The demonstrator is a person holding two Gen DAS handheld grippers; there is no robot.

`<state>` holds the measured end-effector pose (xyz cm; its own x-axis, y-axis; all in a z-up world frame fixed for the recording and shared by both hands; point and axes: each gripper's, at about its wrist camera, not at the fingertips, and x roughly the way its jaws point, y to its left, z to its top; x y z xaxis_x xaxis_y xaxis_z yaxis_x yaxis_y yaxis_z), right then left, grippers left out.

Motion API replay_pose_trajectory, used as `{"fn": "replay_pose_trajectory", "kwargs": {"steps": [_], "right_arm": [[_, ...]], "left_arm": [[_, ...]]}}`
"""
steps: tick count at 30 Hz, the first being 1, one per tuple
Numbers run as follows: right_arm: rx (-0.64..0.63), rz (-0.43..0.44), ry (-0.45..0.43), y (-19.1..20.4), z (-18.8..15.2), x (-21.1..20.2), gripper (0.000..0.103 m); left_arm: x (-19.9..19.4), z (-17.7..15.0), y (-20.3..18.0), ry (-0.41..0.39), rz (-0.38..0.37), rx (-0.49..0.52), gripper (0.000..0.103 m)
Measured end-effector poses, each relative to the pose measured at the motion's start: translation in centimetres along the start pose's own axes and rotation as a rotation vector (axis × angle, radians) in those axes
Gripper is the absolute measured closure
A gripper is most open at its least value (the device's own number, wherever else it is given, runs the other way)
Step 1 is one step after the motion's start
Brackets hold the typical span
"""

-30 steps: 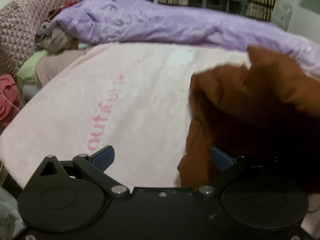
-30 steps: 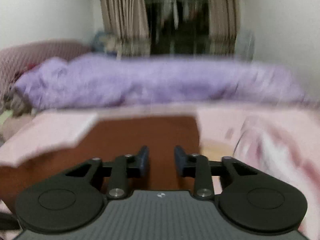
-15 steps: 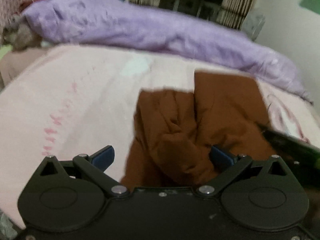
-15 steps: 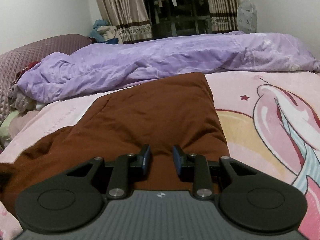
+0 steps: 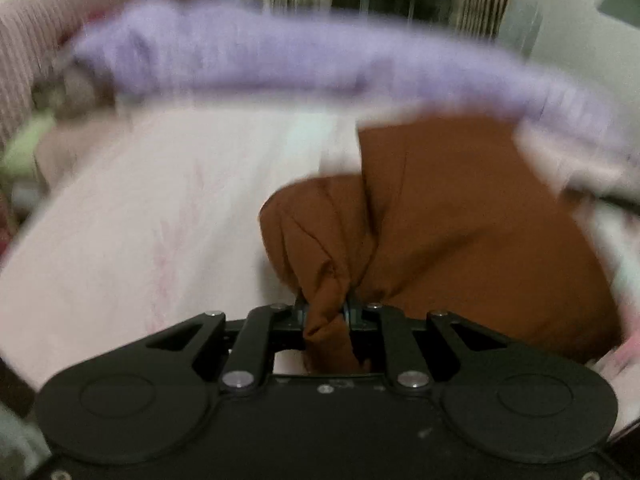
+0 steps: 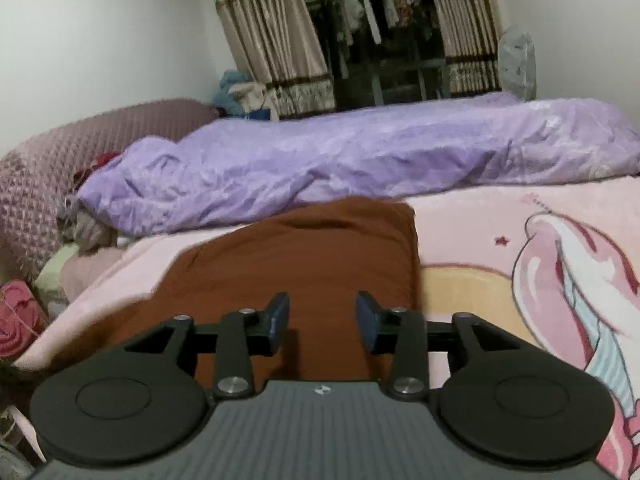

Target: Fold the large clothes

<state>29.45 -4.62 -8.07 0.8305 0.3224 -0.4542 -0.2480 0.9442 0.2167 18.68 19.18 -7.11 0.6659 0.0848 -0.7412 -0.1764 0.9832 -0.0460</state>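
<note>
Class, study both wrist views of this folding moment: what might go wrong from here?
1. The left gripper pinches only a narrow bunch of the brown garment; it may slip free.
2. The right gripper is open over the cloth, holding nothing, so pulling could drag the fold askew across the pink blanket.

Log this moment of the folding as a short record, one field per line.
garment: brown garment, partly folded, lying on the pink blanket
left gripper: shut on a bunched fold of the garment
right gripper: open, above the garment, holding nothing
behind the garment: purple duvet bunched along the far side of the bed
image quality: left wrist view is motion-blurred; right wrist view is sharp
</note>
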Motion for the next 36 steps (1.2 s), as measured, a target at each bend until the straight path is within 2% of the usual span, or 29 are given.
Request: {"fn": "replay_pose_trajectory", "kwargs": {"steps": [1,2,3,4,6,9,12,14,16,20,22,24,27,32,36], "right_arm": [[-0.002,-0.006,0.039,0.1,-0.5,1.1,0.056],[-0.01,-0.012,0.06,0.2,-1.0,1.7,0.056],[-0.028,-0.047,0.054,0.5,-1.3,1.9,0.056],[-0.043,-0.07,0.046,0.7,-1.2,1.6,0.055],[-0.029,-0.062,0.019,0.6,-0.2,0.8,0.055],[0.048,0.005,-0.089,-0.1,2.4,-0.7,0.055],[0.067,-0.036,-0.17,-0.3,5.2,0.3,0.051],[0.067,-0.077,-0.19,-0.4,6.7,2.5,0.051],[0.067,-0.125,-0.177,-0.5,7.2,5.1,0.051],[0.071,-0.177,-0.105,-1.7,5.8,11.1,0.051],[0.07,-0.194,0.018,-2.5,4.4,14.4,0.051],[0.103,-0.181,0.107,-3.4,2.8,16.8,0.051],[0.144,-0.162,0.096,-4.2,2.8,16.9,0.051],[0.061,-0.205,0.138,-2.9,2.6,17.8,0.047],[0.076,-0.194,0.137,-3.1,2.8,17.4,0.046]], "left_arm": [[1.9,-0.8,0.1,0.038,0.0,-0.006,0.081],[2.6,-1.4,0.4,0.014,0.005,-0.027,0.077],[2.1,-1.4,0.6,-0.019,0.018,-0.048,0.064],[1.3,-0.9,0.7,-0.041,0.057,-0.067,0.039],[-1.1,0.7,1.0,-0.111,0.144,-0.089,0.021],[-4.7,3.8,1.2,-0.254,0.129,-0.123,0.019],[-5.9,7.3,-0.1,-0.377,0.016,-0.181,0.011],[-4.0,9.7,-1.9,-0.385,-0.02,-0.162,0.011],[-0.7,11.4,-4.2,-0.35,0.01,-0.106,0.011],[8.1,13.1,-7.5,-0.205,0.084,0.03,0.011],[12.5,12.1,-8.2,-0.137,0.08,0.072,0.008],[15.4,11.2,-7.8,-0.107,0.061,0.054,0.008],[15.4,10.6,-7.1,-0.114,0.027,0.001,0.006],[15.4,10.3,-7.3,-0.098,0.031,0.005,0.005],[15.3,10.7,-7.6,-0.097,0.028,-0.001,0.005]]}}
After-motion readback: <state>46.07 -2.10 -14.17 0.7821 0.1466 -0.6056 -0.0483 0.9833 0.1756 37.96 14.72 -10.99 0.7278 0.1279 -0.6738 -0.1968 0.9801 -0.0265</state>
